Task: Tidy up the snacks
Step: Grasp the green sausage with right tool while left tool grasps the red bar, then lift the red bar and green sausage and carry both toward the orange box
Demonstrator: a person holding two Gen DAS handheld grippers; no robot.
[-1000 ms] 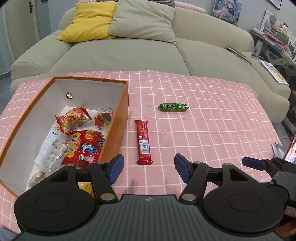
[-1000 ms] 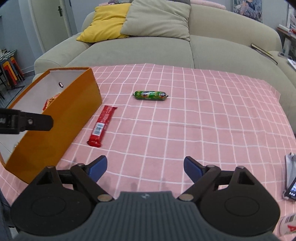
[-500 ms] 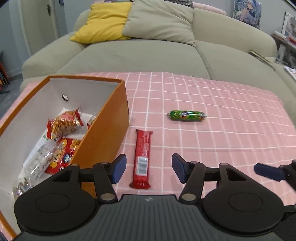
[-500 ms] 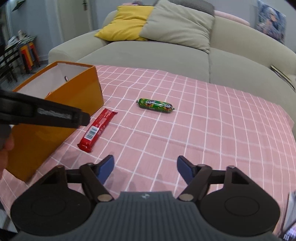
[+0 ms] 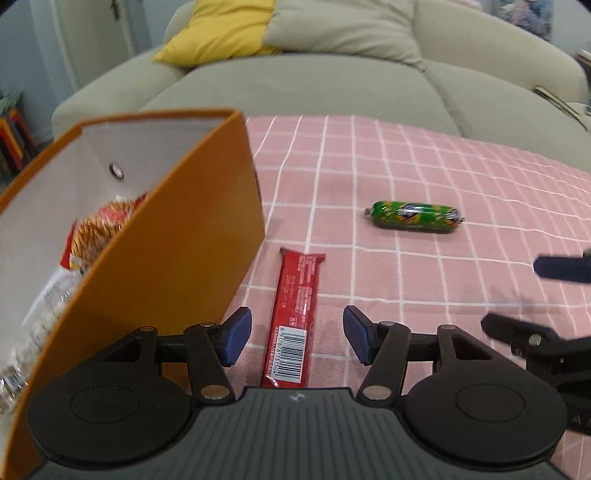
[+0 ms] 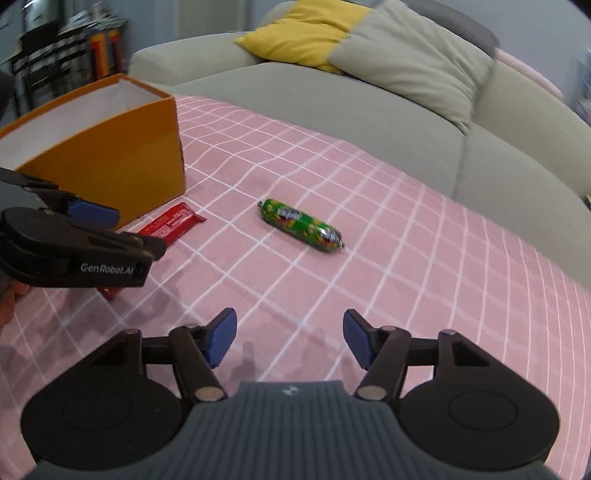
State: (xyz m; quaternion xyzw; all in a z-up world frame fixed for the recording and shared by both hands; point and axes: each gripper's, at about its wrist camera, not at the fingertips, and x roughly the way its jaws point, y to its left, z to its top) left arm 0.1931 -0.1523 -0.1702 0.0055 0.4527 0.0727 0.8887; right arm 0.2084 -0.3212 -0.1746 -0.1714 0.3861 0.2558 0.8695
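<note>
A red snack bar (image 5: 297, 295) lies on the pink checked cloth beside the orange box (image 5: 177, 258), which holds several snack packets (image 5: 99, 229). My left gripper (image 5: 295, 338) hangs low over the bar's near end, open; the bar shows in the gap and the pads stand clear of it. Further right lies a green sausage-shaped snack (image 5: 413, 216). In the right wrist view that green snack (image 6: 301, 225) is ahead of my right gripper (image 6: 289, 338), whose jaws are closing with nothing between them. The left gripper (image 6: 122, 230) covers part of the red bar (image 6: 171, 225) there.
A grey-green sofa (image 6: 332, 110) with a yellow cushion (image 6: 306, 33) and a grey cushion runs along the table's far edge. The orange box (image 6: 110, 158) stands at the left. A person's hand (image 6: 7, 302) shows at the left edge. Shelves stand at the far left.
The left gripper has sunk and come in over the red bar, which now fills the gap between its fingers. The right gripper has rolled and swung towards the green snack, its jaws narrower.
</note>
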